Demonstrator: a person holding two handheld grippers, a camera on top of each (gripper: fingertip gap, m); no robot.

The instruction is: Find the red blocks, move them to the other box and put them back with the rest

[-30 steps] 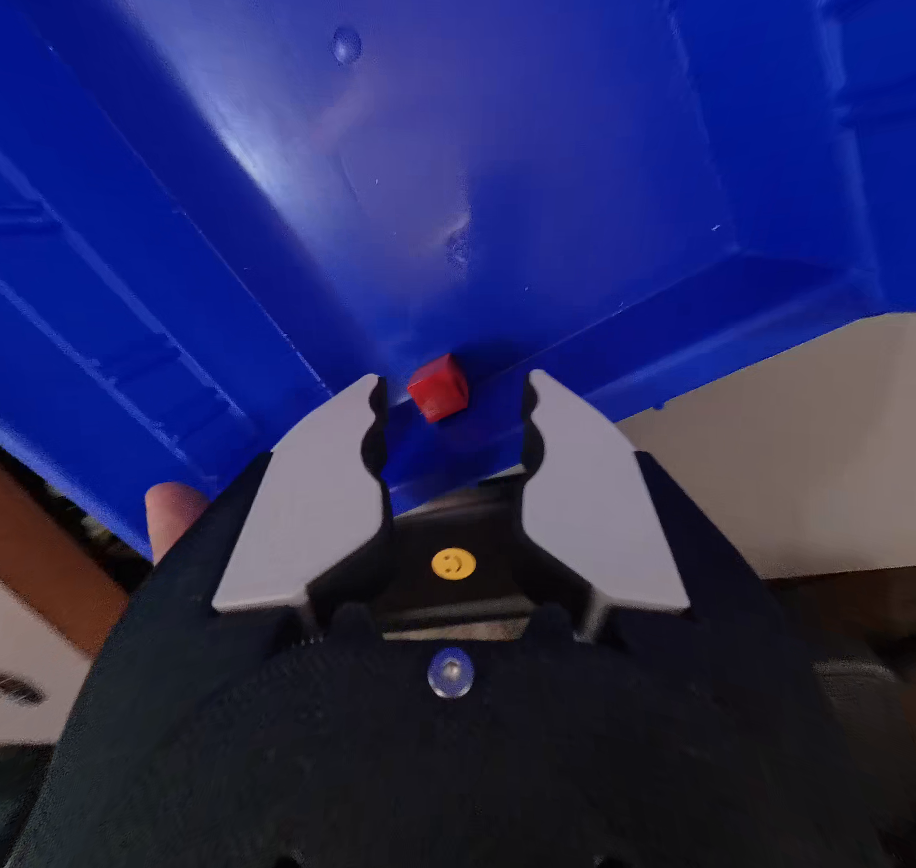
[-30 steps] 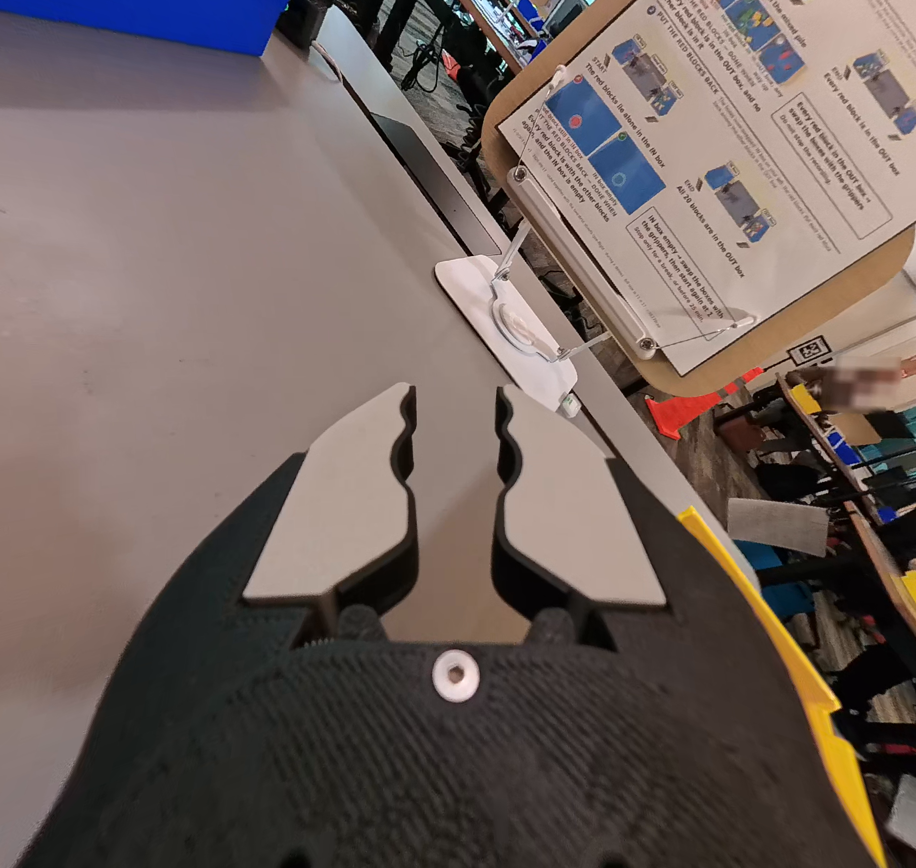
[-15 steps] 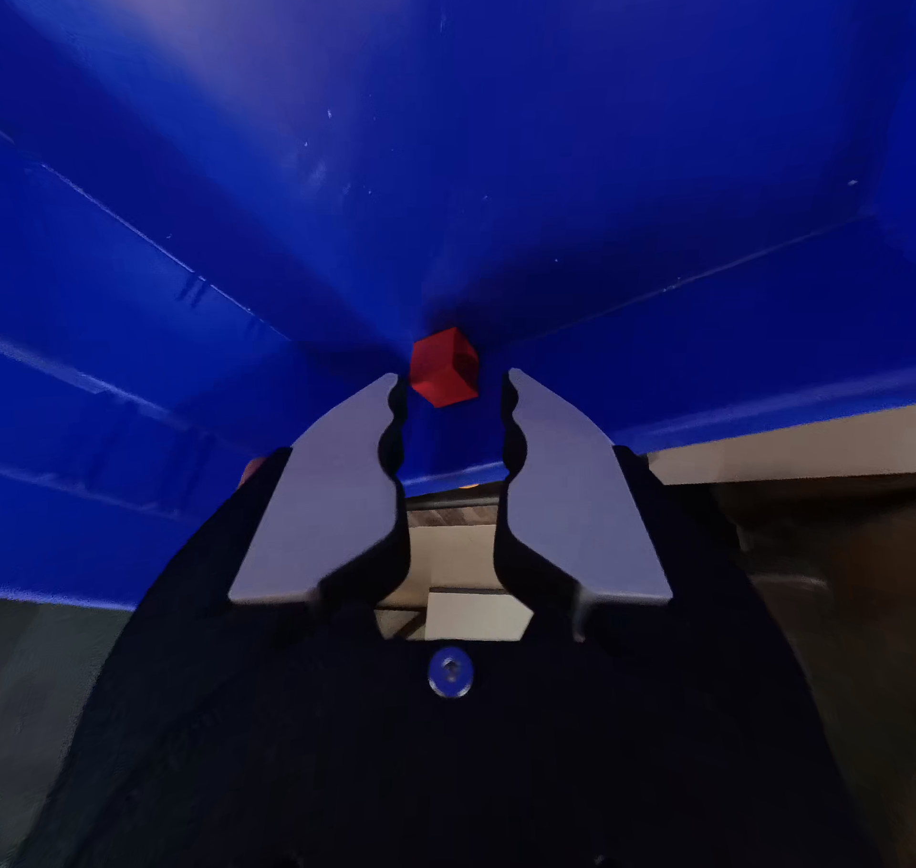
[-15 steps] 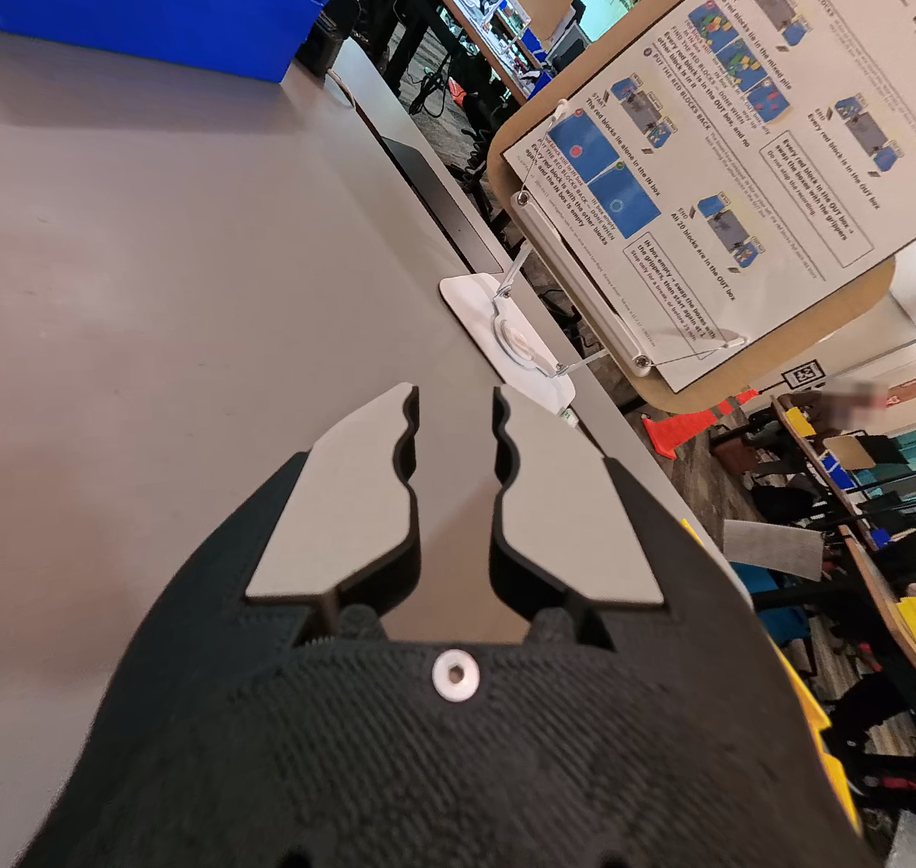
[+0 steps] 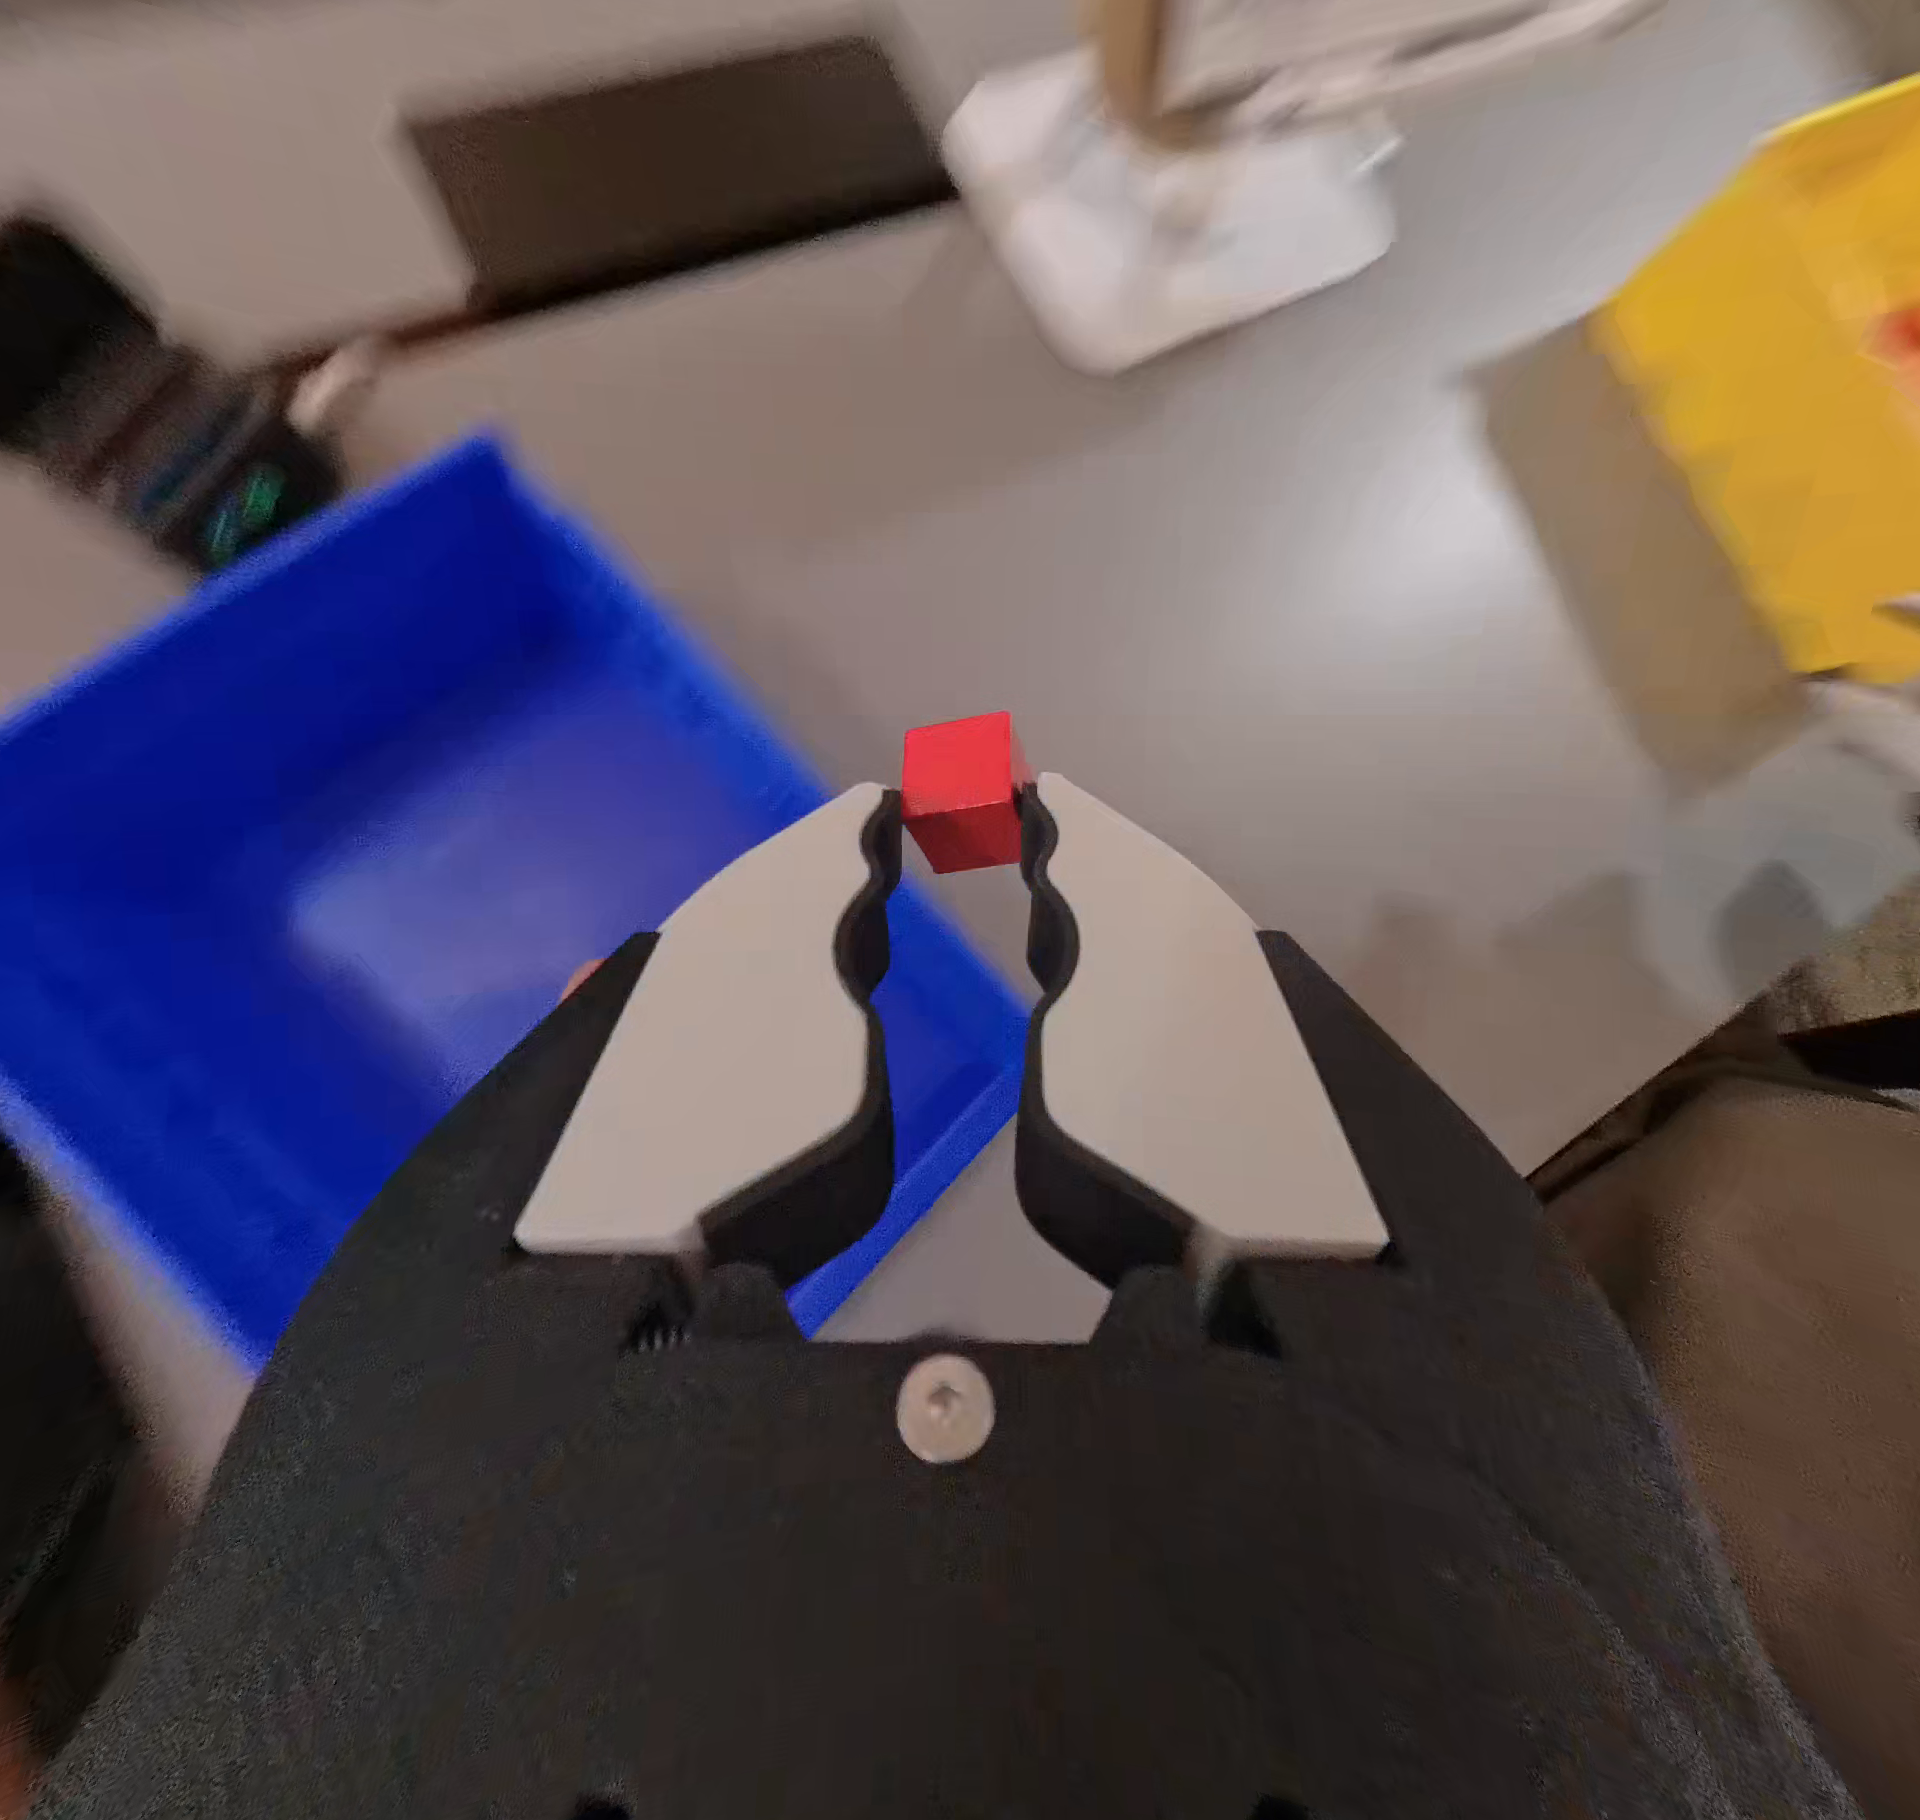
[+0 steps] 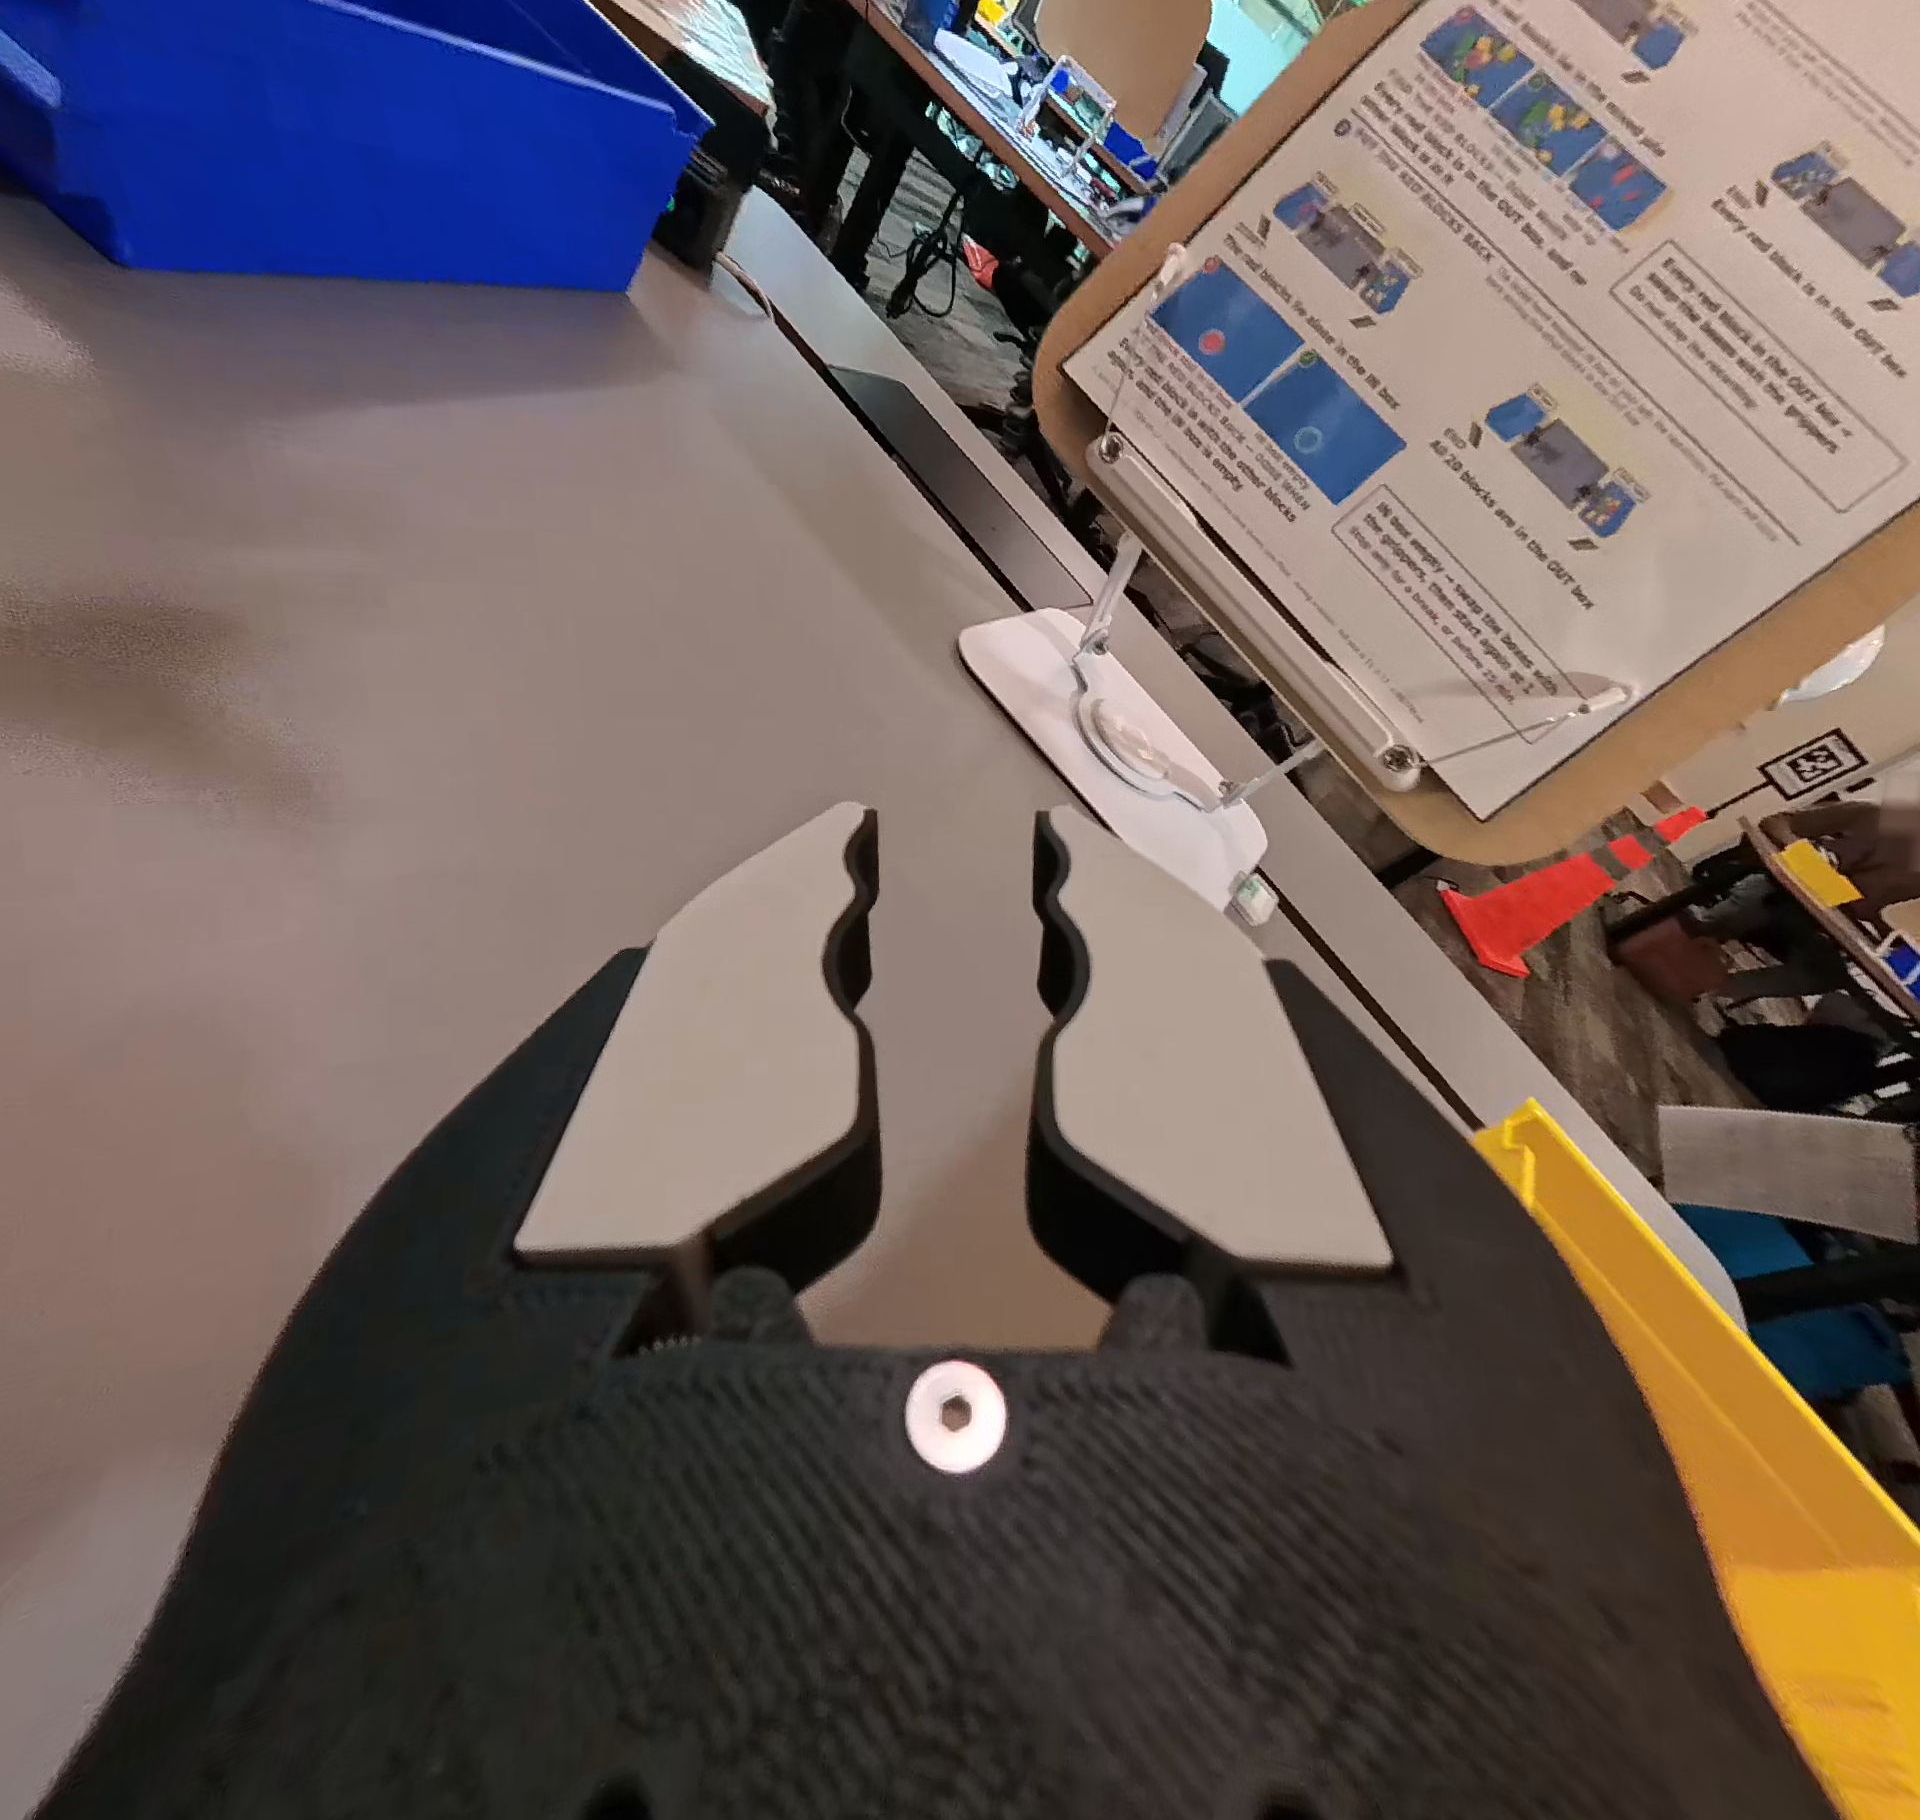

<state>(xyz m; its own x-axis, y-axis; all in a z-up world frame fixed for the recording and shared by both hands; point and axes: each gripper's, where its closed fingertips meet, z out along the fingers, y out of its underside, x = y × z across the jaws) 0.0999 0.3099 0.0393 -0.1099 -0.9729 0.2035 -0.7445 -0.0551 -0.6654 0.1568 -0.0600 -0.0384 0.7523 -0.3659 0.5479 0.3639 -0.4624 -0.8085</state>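
Now the left tongs are clamped on a single red block, pinched at the very tips of the two grey fingers. It is a small cube, so it has no long axis; it sits slightly turned, one flat face up toward the camera and a lower corner pointing down into the gap between the fingers. Its far part sticks out past the fingertips.

Half a second ago the cube lay in a corner of the blue box, just beyond the open tips, and blue walls filled the left wrist view. It has since been gripped and raised clear: the box is now below and to the left, its floor blurred and showing no other blocks, and the grey bench lies under the cube. A yellow box shows at the far right edge, with the white base of a paper stand beyond.

Over on the other side, the right tongs stand parted with nothing between them, hovering above the bench much as before, though the view has shifted a little. Blue boxes sit far left, a yellow box rim near right, and an instruction sheet on its stand far right.
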